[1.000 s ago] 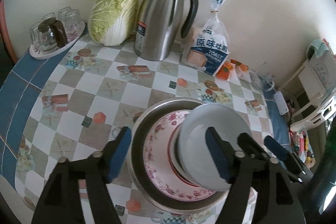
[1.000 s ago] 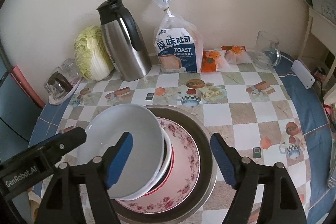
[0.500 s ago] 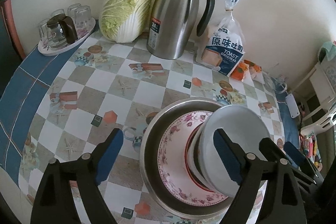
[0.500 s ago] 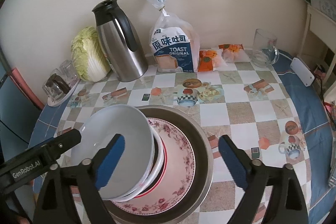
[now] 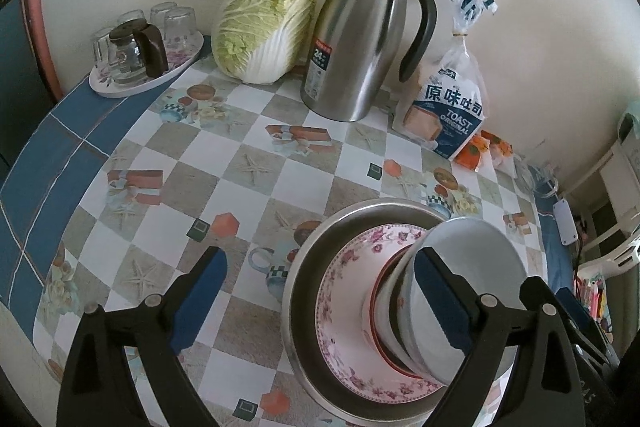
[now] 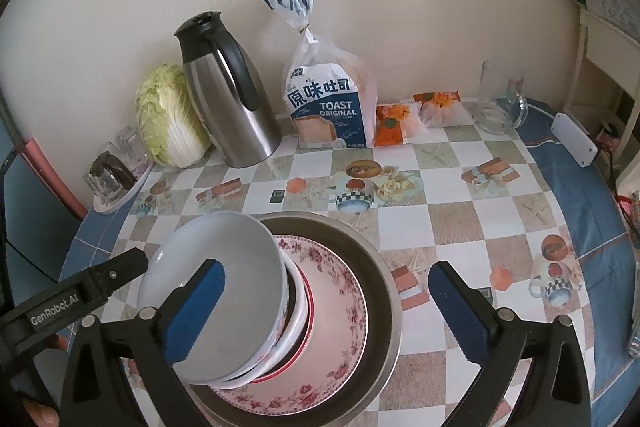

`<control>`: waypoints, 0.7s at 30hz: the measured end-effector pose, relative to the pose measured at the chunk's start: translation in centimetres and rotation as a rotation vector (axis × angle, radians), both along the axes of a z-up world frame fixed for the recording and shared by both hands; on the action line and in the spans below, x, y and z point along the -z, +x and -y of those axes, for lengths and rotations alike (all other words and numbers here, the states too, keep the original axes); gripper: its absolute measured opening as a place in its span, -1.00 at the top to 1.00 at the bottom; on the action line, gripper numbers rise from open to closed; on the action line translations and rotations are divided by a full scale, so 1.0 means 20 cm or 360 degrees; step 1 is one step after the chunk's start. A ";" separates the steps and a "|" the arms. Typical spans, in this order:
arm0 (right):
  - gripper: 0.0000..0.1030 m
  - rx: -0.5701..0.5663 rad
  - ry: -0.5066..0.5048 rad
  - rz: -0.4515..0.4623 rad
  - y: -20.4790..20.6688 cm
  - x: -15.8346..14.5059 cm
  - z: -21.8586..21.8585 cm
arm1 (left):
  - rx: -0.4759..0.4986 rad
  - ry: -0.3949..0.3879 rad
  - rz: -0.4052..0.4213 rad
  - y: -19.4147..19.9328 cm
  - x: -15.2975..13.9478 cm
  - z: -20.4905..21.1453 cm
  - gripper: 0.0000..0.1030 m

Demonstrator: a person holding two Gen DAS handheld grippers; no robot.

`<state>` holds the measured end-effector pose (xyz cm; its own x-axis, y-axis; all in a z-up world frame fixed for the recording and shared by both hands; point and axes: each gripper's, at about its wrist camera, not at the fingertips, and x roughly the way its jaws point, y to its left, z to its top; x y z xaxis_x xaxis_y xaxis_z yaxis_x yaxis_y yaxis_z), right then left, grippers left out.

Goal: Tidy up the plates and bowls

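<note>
A steel basin [image 5: 294, 291] [image 6: 382, 279] on the checked tablecloth holds a pink floral plate [image 5: 352, 291] [image 6: 340, 287]. On the plate stands a red-rimmed bowl [image 6: 307, 303], and a white bowl [image 5: 472, 255] [image 6: 224, 255] is nested on top, leaning to one side. My left gripper [image 5: 320, 259] hovers at the stack's left with its jaws opening; the right pad stands before the white bowl without pressing it. My right gripper [image 6: 327, 267] has its jaws opening over the plate, and its left pad passes in front of the white bowl. Neither holds anything.
Along the wall stand a tray of glasses [image 5: 144, 67], a cabbage [image 5: 264, 27], a steel thermos jug [image 5: 360, 43] and a toast bag [image 6: 328, 107]. Orange snack packets [image 6: 394, 125] and a glass mug [image 6: 500, 99] sit further right. A white device [image 6: 572, 135] lies at the table's edge.
Both pairs of jaws have spread wider. The left view has pulled back and left, so the stack now sits further right in it. The white bowl stays on the stack.
</note>
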<state>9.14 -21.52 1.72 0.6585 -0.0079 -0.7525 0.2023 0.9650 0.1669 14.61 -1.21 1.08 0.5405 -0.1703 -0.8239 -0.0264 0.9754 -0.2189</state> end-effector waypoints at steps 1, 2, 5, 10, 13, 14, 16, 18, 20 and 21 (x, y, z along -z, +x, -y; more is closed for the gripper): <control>-1.00 0.0001 0.0000 0.0001 0.00 0.00 0.00 | -0.0005 0.0010 -0.0001 0.00 0.00 0.00 -0.85; -1.00 0.0002 -0.0001 0.0000 0.00 0.00 0.00 | -0.0009 0.0031 -0.0008 0.00 0.00 0.00 -0.85; -1.00 -0.0010 0.0003 -0.0013 -0.01 0.00 -0.01 | 0.0005 0.0063 -0.0011 -0.01 0.00 0.00 -0.85; -1.00 -0.0010 0.0003 -0.0019 -0.03 -0.02 -0.01 | 0.0015 0.0048 -0.0028 -0.02 0.00 0.00 -0.85; -1.00 0.0007 -0.0004 -0.0009 -0.05 -0.05 -0.01 | 0.0031 0.0066 0.0008 -0.04 -0.03 0.02 -0.85; -1.00 0.0014 -0.0005 -0.0003 -0.07 -0.06 -0.01 | 0.0036 0.0082 0.0028 -0.05 -0.05 0.02 -0.85; -1.00 0.0023 -0.0010 0.0007 -0.09 -0.08 -0.01 | 0.0035 0.0123 0.0061 -0.07 -0.07 0.04 -0.85; -1.00 0.0026 -0.0016 0.0016 -0.11 -0.10 -0.01 | 0.0028 0.0164 0.0067 -0.07 -0.08 0.04 -0.85; -1.00 0.0032 -0.0021 0.0020 -0.13 -0.12 -0.02 | 0.0020 0.0182 0.0078 -0.08 -0.08 0.04 -0.85; -1.00 0.0038 -0.0022 0.0023 -0.15 -0.13 -0.02 | 0.0021 0.0173 0.0087 -0.09 -0.09 0.04 -0.85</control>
<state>6.20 -21.20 4.25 0.6686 -0.0340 -0.7428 0.2229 0.9622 0.1567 12.88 -1.96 2.90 0.5833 -0.0891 -0.8073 -0.0044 0.9936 -0.1129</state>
